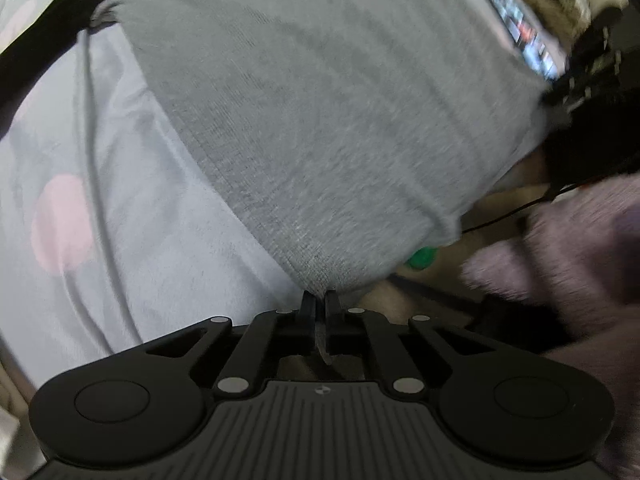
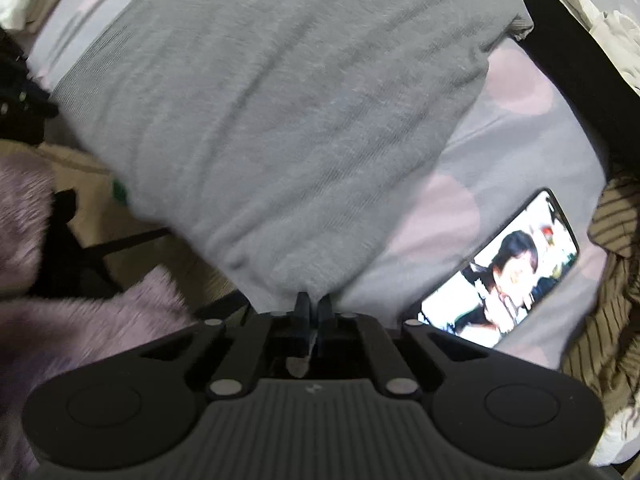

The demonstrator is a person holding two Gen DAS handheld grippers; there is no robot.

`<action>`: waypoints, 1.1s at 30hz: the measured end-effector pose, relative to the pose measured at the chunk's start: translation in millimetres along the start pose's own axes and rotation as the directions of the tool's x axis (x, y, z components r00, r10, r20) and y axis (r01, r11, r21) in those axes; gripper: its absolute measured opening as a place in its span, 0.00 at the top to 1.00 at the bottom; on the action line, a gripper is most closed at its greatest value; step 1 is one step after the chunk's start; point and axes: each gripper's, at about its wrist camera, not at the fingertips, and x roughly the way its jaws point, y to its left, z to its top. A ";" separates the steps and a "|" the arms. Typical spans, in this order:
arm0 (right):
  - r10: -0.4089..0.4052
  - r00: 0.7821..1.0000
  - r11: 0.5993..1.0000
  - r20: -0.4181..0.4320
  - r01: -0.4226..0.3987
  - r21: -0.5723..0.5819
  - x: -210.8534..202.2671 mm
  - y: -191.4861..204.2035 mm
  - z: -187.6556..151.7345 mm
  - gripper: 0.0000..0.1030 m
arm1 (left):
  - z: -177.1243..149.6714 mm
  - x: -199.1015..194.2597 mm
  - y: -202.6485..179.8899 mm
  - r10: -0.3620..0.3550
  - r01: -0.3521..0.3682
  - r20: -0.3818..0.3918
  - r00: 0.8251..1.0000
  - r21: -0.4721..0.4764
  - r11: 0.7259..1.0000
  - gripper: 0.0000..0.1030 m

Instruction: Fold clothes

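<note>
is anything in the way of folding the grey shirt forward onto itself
Nothing visible lies on the grey shirt. Both grippers, left and right, already pinch its near hem. The lit phone lies beside it on the bedsheet.

Close wrist views, shared grey garment (image 1: 320,120)

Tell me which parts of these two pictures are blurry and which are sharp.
Left wrist view: the gripper is sharp, the grey shirt and phone smeared by motion. Right wrist view: gripper crisp, shirt soft, phone fairly readable.
</note>
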 end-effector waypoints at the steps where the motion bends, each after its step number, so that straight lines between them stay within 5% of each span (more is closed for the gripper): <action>1: 0.009 1.000 1.000 -0.013 -0.009 0.001 -6.2 0.6 -2.4 0.96 | -0.4 -8.2 1.2 -0.010 0.010 0.000 1.000 -0.004 1.000 0.98; 7: 0.004 0.997 1.000 -0.079 -0.005 -0.016 -7.1 -2.3 -11.4 0.96 | -4.6 -35.5 8.3 -0.028 0.027 -0.039 0.999 -0.018 0.999 0.98; 12: 0.007 0.994 1.000 -0.105 -0.008 -0.010 21.6 -1.4 -7.2 0.95 | -4.7 -8.2 15.6 -0.023 0.020 -0.102 0.995 -0.037 0.999 0.98; 15: 0.018 0.995 1.000 -0.094 -0.018 0.002 24.9 -3.8 -8.7 0.88 | -1.7 6.6 19.0 -0.008 0.003 -0.124 0.992 -0.043 0.999 0.98; 17: 0.016 0.997 1.000 -0.073 -0.015 0.011 20.1 -8.4 -8.2 0.66 | 0.6 8.1 22.1 -0.014 0.008 -0.128 0.992 -0.052 0.999 0.96; 18: 0.006 0.999 1.000 -0.053 -0.005 0.017 13.7 -12.7 -8.4 0.64 | 1.7 8.2 23.7 -0.018 0.011 -0.128 0.992 -0.057 0.998 0.96; 22: -0.035 0.999 0.995 0.029 0.032 0.092 -11.1 -39.0 -10.4 0.64 | 7.3 -7.8 32.9 -0.024 0.018 -0.078 0.997 -0.078 0.997 0.84; 26: -0.087 0.990 0.977 0.108 0.064 0.205 -35.3 -72.1 -13.6 0.64 | 19.2 -30.6 47.9 -0.021 0.023 0.014 1.000 -0.122 0.992 0.84; 33: -0.226 0.948 0.885 0.223 0.104 0.455 -65.4 -134.7 -33.3 0.63 | 49.5 -68.4 75.2 0.029 0.009 0.186 0.982 -0.202 0.979 0.84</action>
